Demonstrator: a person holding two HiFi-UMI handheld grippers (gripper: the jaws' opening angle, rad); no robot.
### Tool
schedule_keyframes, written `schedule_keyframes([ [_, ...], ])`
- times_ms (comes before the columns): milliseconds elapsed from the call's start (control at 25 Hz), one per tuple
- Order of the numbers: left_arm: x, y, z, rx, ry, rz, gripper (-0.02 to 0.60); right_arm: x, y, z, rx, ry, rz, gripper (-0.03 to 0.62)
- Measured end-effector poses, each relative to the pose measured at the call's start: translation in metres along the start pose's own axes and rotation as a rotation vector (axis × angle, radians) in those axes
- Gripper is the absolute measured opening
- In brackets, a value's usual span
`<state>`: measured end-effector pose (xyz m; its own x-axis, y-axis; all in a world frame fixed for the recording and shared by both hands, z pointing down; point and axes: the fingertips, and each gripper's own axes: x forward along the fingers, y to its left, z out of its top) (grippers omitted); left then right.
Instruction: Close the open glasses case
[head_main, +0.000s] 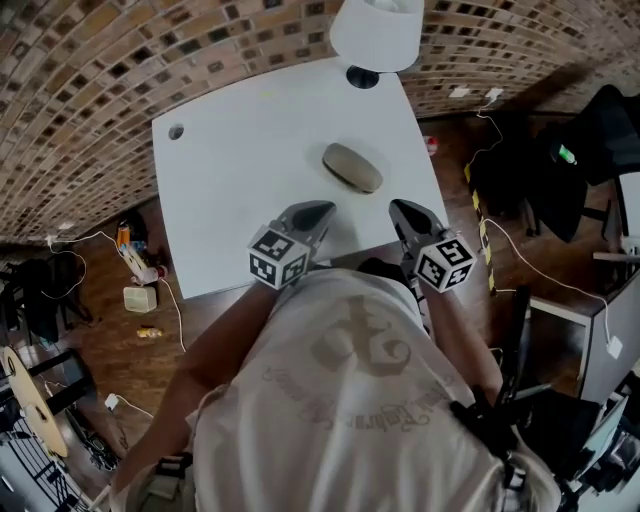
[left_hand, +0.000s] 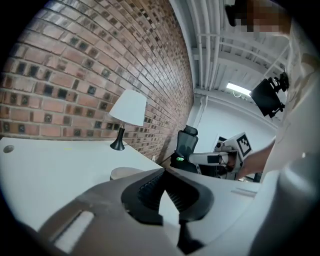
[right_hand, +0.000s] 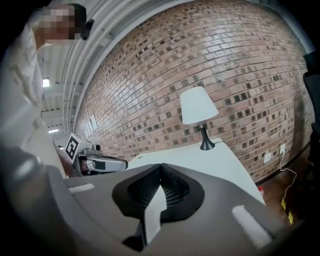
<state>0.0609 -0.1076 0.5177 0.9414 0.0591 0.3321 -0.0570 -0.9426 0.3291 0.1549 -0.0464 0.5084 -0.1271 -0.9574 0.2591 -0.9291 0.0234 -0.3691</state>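
Note:
The grey-olive oval glasses case (head_main: 352, 167) lies on the white table (head_main: 240, 180) with its lid down. My left gripper (head_main: 320, 210) hovers just short of the case, nearer me and to its left, jaws shut and empty. My right gripper (head_main: 401, 209) is level with it, to the case's right, also shut and empty. In the left gripper view the shut jaws (left_hand: 165, 171) hide all but the case's top (left_hand: 125, 173). The right gripper view shows its shut jaws (right_hand: 160, 166) over the table, with the case out of sight.
A white-shaded lamp (head_main: 377, 35) on a black base stands at the table's far edge, against the brick wall. A cable hole (head_main: 176, 131) sits at the far left corner. Chairs, cables and boxes lie on the floor around the table.

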Motion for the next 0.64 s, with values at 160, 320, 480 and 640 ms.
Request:
schedule_keyframes([
  [160,0.007,-0.015,0.006,0.018,-0.007,0.0,0.006,-0.015,-0.006,0.007,0.063,-0.055,0.008,0.008],
  [320,0.017,-0.035,0.006,0.018,-0.018,0.025,0.006,-0.037,-0.011,0.004,0.056,-0.049,0.027,0.008],
  [480,0.024,-0.058,0.005,-0.007,-0.049,0.068,0.006,-0.066,-0.019,0.004,0.049,-0.045,0.054,0.008],
  [640,0.033,-0.088,0.005,-0.03,-0.078,0.102,0.006,-0.101,-0.027,0.003,0.008,-0.022,0.077,0.008],
])
